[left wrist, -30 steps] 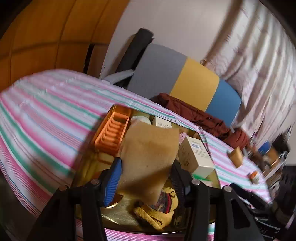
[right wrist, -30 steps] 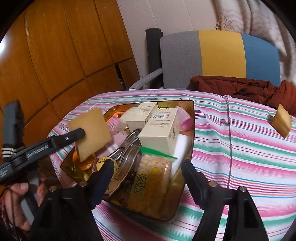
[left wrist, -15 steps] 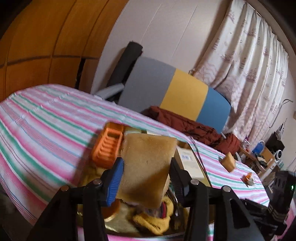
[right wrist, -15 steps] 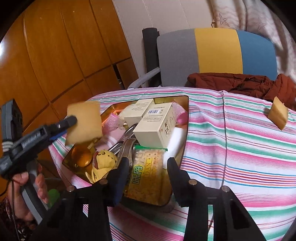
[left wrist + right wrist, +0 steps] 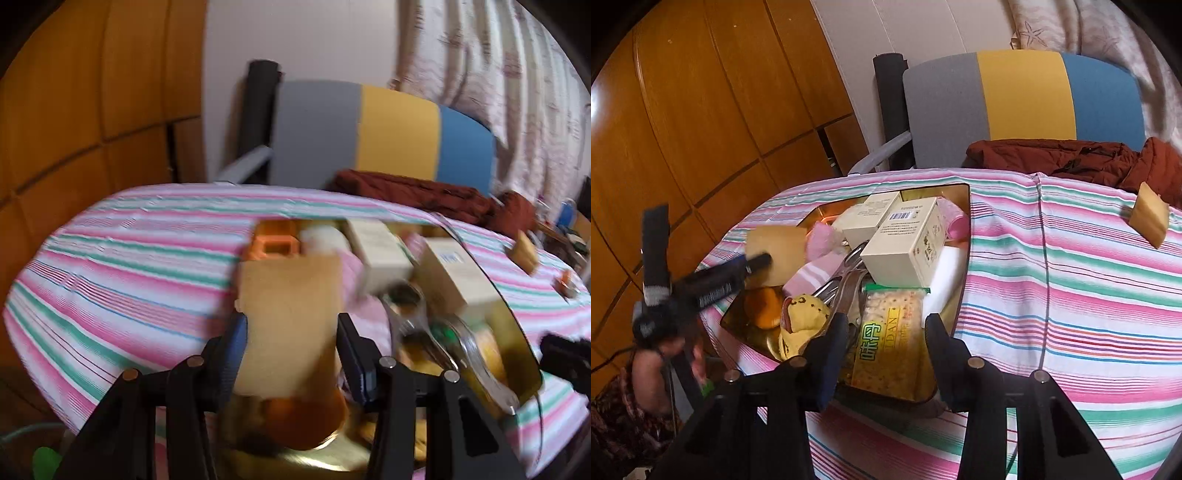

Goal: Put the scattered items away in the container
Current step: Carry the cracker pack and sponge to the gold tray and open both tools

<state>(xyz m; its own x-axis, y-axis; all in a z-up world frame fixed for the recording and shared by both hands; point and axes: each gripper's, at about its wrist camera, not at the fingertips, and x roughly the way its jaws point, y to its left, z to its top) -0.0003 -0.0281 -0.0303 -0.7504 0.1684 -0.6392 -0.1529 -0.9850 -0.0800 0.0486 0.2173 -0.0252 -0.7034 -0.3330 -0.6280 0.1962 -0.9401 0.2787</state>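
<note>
A gold tray (image 5: 934, 192) on the striped cloth holds cream boxes (image 5: 905, 243), pink socks, a yellow plush, metal tongs and a cracker packet (image 5: 890, 343). My right gripper (image 5: 886, 332) is at the tray's near end, its pads against the sides of the cracker packet. My left gripper (image 5: 291, 332) is shut on a tan sponge square (image 5: 288, 317) held upright above the tray's left part. That left gripper (image 5: 759, 262) and its sponge (image 5: 777, 243) also show in the right wrist view. A second tan sponge (image 5: 1149, 214) lies on the cloth at the far right.
A grey, yellow and blue chair (image 5: 1023, 107) with a brown jacket (image 5: 1063, 158) stands behind the table. Wood panelling (image 5: 701, 110) lines the left. A small orange item (image 5: 565, 286) lies on the cloth at the right. A person's hand (image 5: 665, 350) grips the left handle.
The right jaws narrowed from wide apart onto the cracker packet. The left gripper rolled and shifted with the sponge, which now hangs lower over the tray's left part.
</note>
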